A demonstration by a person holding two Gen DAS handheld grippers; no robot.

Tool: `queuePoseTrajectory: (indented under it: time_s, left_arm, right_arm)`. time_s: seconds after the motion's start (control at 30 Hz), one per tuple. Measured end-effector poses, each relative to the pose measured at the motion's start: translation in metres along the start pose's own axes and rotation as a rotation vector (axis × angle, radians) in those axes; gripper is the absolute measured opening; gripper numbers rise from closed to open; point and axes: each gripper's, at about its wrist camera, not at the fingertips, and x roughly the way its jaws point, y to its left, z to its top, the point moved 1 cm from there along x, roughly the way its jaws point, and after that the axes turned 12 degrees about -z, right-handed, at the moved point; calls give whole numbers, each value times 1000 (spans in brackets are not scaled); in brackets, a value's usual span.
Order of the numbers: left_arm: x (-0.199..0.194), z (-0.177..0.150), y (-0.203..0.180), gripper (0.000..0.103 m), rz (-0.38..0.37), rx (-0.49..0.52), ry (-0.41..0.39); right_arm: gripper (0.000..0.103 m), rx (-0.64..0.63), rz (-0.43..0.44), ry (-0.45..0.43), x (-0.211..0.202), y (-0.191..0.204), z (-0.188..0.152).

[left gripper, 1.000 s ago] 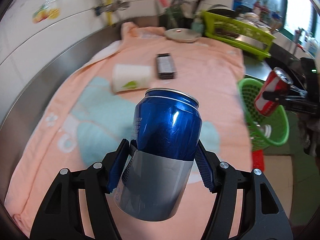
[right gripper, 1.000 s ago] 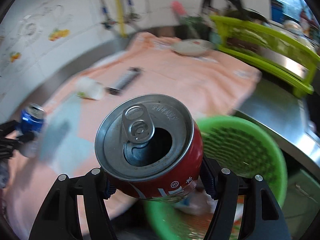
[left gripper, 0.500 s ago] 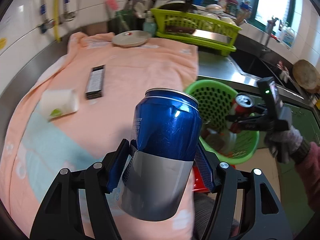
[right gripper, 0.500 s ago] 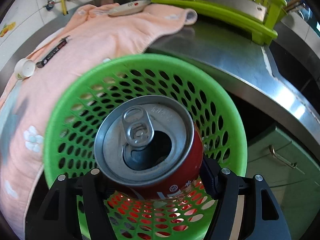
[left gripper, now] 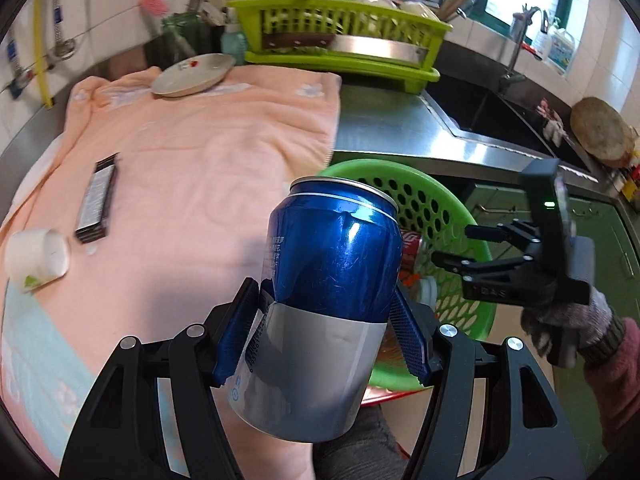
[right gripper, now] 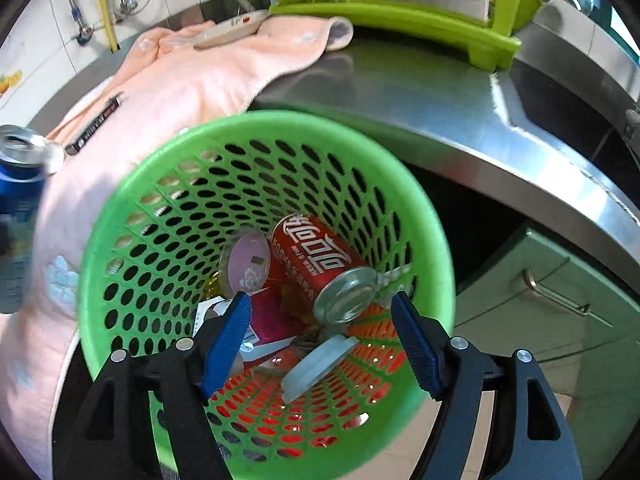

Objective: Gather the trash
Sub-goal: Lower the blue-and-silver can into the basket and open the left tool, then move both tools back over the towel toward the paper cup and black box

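My left gripper [left gripper: 324, 332] was clamped on the blue can [left gripper: 332, 256], its blue pads [left gripper: 240, 332] pressed against both sides just above the can's grey lower band. The can stood upright in the grip, with a dent showing near its top rim. It hung over the near edge of the pink towel [left gripper: 192, 152], with the green basket [left gripper: 436, 196] just behind and to the right of it.

My right gripper [right gripper: 320, 340] was spread wide, holding nothing, and it hovered over the basket's mouth. From the left wrist view I could see the same gripper [left gripper: 452, 246] at the basket's right rim, fingers apart, held by a gloved hand [left gripper: 568, 320].

The red can [right gripper: 320, 264] lay on its side inside the basket, base toward my camera, among other scraps: a round lid [right gripper: 248, 262] leaning beside it, a pale disc [right gripper: 316, 362] below it and some red packaging [right gripper: 272, 320]. I could not tell what else lay under them.

On the towel there remained a white cup [left gripper: 38, 254] tipped on its side and a dark wrapper bar [left gripper: 98, 200] near it. A plate [left gripper: 192, 74] sat at the towel's far end, beside the lime dish rack [left gripper: 340, 40]. The basket sat below the steel counter [right gripper: 460, 108] edge.
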Motion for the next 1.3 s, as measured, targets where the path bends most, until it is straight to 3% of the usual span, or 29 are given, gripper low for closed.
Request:
queuePoseTrajectory:
  time_s: [0.27, 0.63, 1.03, 1.3]
  left_arm:
    - [57, 14, -15, 64, 13, 14, 95]
    - [109, 26, -28, 66, 114, 119, 172]
    - [93, 28, -24, 71, 101, 96, 122]
    - [44, 20, -7, 71, 114, 42, 38]
  right_arm:
    - [77, 60, 35, -104, -48, -26, -7]
    - [77, 90, 86, -146, -68, -37, -18]
    - [77, 101, 98, -158, -75, -34, -19]
    - [77, 76, 119, -190, -92, -14, -11]
